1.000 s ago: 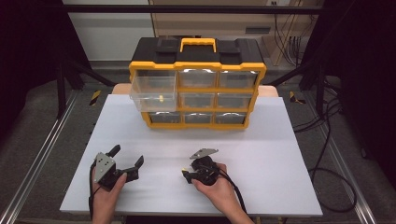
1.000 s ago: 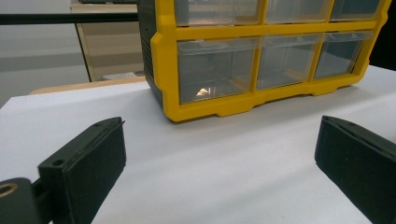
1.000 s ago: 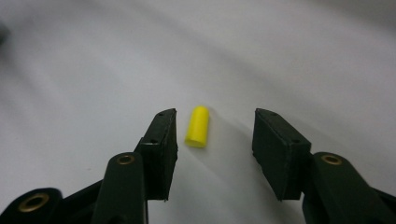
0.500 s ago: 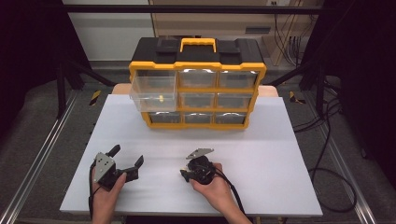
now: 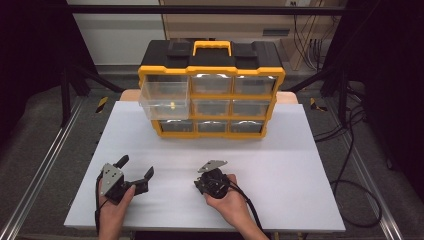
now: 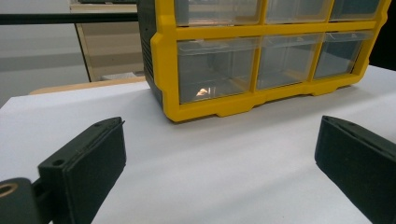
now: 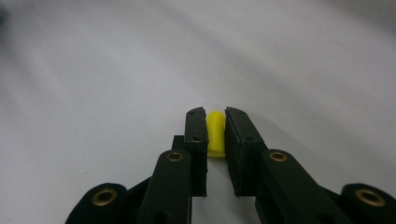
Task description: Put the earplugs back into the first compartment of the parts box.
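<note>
- Your right claw has just been closing, and its pads now press on a small yellow peg from both sides, low over the white worktop.
- In the high view, that right claw sits near the front edge of the worktop, your hand behind it.
- Your left claw rests on the worktop, well apart from the right one, its jaws spread wide with nothing between them.
- Beyond both claws stands the yellow and black drawer organiser, its clear top-left drawer pulled out.
- A small yellow piece lies inside that open drawer.
</note>
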`<state>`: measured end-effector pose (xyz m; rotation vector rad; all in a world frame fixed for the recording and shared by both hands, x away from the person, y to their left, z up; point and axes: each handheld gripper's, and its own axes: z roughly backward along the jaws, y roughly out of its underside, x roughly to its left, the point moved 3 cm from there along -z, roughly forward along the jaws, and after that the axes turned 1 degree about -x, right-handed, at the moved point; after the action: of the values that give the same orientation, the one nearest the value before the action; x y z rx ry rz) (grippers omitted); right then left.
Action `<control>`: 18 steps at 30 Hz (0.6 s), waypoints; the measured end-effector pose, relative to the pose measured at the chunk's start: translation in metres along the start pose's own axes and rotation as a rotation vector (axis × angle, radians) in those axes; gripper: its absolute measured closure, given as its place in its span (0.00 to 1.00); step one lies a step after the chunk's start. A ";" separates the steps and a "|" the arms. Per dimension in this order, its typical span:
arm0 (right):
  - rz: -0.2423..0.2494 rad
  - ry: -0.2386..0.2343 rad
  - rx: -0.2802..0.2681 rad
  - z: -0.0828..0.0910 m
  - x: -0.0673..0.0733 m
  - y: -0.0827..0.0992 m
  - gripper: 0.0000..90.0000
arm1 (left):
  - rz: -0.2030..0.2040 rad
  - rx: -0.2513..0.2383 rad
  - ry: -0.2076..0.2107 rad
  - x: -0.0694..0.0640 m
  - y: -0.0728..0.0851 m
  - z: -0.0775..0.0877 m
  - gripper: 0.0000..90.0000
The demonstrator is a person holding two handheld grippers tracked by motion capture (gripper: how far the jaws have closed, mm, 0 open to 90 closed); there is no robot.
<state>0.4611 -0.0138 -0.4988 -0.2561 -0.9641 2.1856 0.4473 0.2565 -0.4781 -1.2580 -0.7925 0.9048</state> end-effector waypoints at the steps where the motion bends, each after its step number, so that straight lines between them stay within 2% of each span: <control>1: 0.000 0.000 -0.001 0.000 0.000 0.000 0.89 | 0.000 -0.001 0.000 0.000 0.000 0.000 0.02; 6: -0.009 0.000 -0.031 0.004 -0.003 -0.002 0.89 | 0.000 0.000 0.000 0.000 0.000 0.000 0.02; 11: -0.035 0.012 -0.126 0.017 -0.011 -0.012 0.90 | 0.000 0.001 0.001 0.001 0.000 0.000 0.02; 18: -0.059 0.023 -0.240 0.049 -0.023 -0.041 0.90 | -0.001 0.001 0.001 0.000 0.000 0.000 0.02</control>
<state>0.4786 -0.0382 -0.4380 -0.3599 -1.2074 2.0094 0.4474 0.2565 -0.4782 -1.2572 -0.7914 0.9035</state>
